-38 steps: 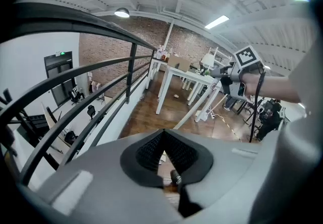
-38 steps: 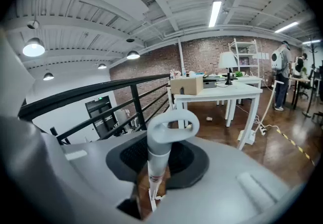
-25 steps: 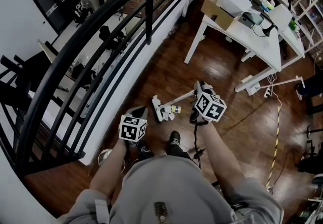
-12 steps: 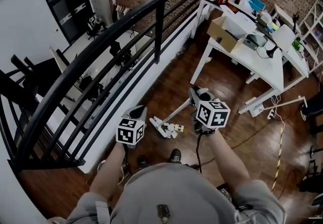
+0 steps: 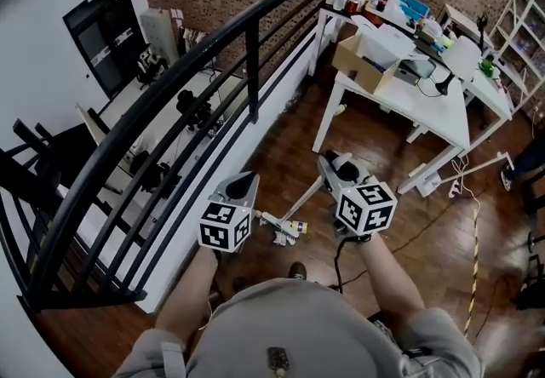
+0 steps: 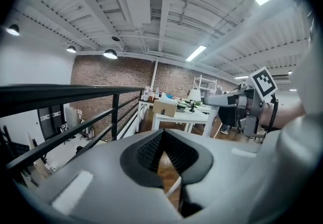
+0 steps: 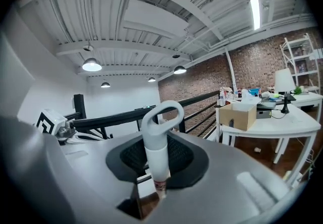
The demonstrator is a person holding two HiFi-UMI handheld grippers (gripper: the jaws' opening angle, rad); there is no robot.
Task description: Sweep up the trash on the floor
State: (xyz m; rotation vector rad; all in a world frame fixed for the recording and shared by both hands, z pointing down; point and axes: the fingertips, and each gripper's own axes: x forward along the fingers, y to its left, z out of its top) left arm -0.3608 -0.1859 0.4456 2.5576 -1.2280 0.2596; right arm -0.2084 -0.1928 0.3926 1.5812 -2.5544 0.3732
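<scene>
wood floor (image 5: pixel 289 134), broom handle (image 7: pixel 157 153) between right fingers (image 7: pixel 187 156)

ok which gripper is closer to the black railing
Left. The left gripper is right beside the black railing; the right gripper, shut on the white broom handle, is farther out toward the white table.

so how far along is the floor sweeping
Done: nothing visibly collected yet. In hand: the right gripper is shut on the white loop-topped sweeper handle; the left gripper is shut, nothing seen in it. Left: a small pale scrap shows beside the sweeper's white head over the brown wooden floor, apparently not binned.
</scene>
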